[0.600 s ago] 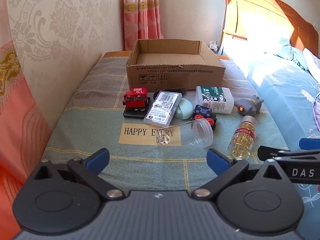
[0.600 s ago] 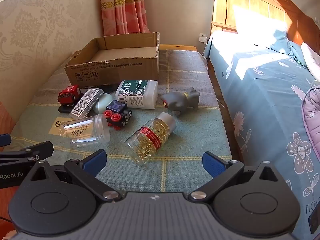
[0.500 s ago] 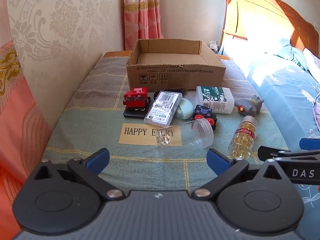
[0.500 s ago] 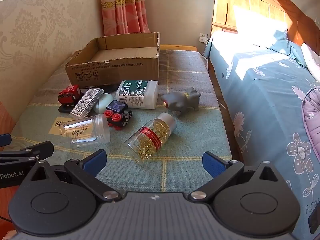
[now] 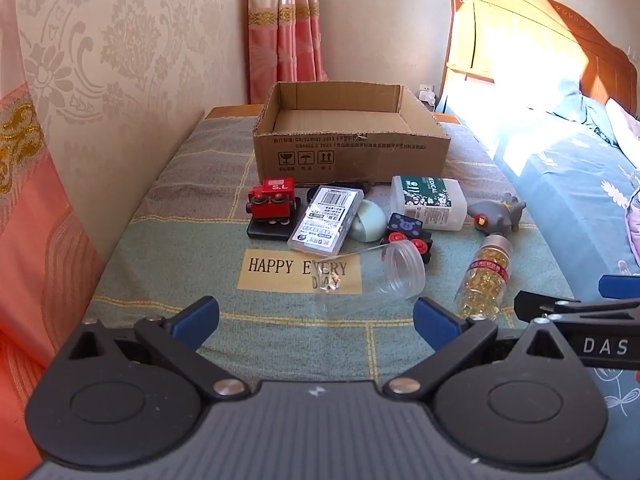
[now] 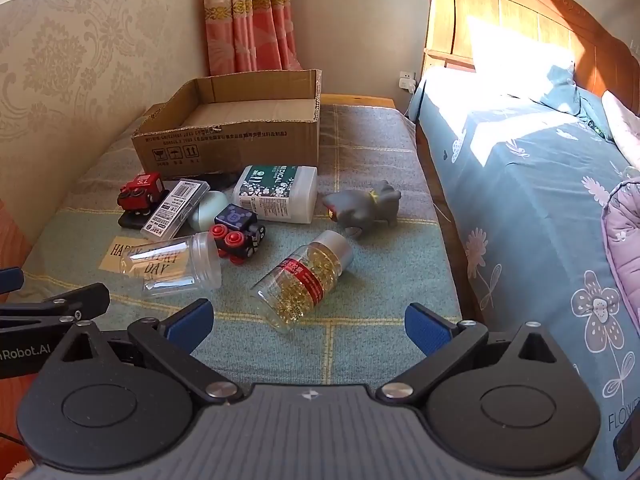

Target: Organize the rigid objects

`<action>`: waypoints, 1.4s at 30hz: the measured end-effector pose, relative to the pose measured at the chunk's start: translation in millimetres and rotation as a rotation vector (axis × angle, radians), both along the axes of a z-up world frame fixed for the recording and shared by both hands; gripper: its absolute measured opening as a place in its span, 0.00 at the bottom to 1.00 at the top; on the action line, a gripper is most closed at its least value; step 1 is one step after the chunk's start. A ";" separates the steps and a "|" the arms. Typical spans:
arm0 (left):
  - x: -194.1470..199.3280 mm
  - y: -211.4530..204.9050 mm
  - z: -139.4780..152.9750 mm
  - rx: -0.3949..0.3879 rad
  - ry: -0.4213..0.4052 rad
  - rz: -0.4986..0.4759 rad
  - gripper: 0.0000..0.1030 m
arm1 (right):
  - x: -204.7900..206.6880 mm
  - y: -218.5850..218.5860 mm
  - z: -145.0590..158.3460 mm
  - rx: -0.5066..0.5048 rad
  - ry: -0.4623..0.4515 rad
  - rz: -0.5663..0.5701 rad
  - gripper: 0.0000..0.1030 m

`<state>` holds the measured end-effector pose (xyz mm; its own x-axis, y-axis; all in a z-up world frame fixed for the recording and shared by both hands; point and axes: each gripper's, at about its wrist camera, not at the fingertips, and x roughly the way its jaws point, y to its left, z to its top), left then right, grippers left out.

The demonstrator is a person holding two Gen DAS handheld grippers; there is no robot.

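Observation:
An empty cardboard box (image 5: 352, 152) (image 6: 228, 148) stands at the back of a cloth-covered table. In front of it lie a red toy car (image 5: 272, 204) (image 6: 138, 194), a clear flat case (image 5: 326, 220) (image 6: 176, 208), a pale green round thing (image 5: 368, 222), a dark toy with red wheels (image 5: 408, 232) (image 6: 238, 234), a white bottle (image 5: 430, 202) (image 6: 276, 194), a grey toy animal (image 5: 496, 214) (image 6: 362, 208), a clear jar (image 5: 372, 276) (image 6: 172, 266) and a capsule bottle (image 5: 484, 280) (image 6: 304, 276). My left gripper (image 5: 316, 320) is open before the jar, my right gripper (image 6: 306, 322) open before the capsule bottle. Both hold nothing.
A patterned wall (image 5: 100, 80) runs along the table's left side. A bed with a blue flowered cover (image 6: 540, 200) and wooden headboard (image 6: 500, 32) lies on the right. Curtains (image 5: 288, 28) hang behind the box. A "HAPPY EVERY DAY" patch (image 5: 280, 268) marks the cloth.

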<state>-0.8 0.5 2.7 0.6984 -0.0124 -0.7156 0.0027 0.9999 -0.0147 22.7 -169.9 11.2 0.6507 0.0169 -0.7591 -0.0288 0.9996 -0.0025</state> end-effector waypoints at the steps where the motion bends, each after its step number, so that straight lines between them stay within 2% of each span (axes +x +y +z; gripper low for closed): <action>1: 0.0 0.1 0.2 0.000 0.000 0.000 1.00 | 0.1 0.3 0.0 0.000 0.000 0.001 1.00; 42: 4.5 -6.2 2.8 -0.006 0.003 0.008 1.00 | 2.3 -4.2 3.7 -0.022 -0.015 0.006 1.00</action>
<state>3.7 -5.6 5.5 0.6965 -0.0113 -0.7174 -0.0049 0.9998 -0.0205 25.0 -174.1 14.8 0.6622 0.0040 -0.7493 -0.0345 0.9991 -0.0252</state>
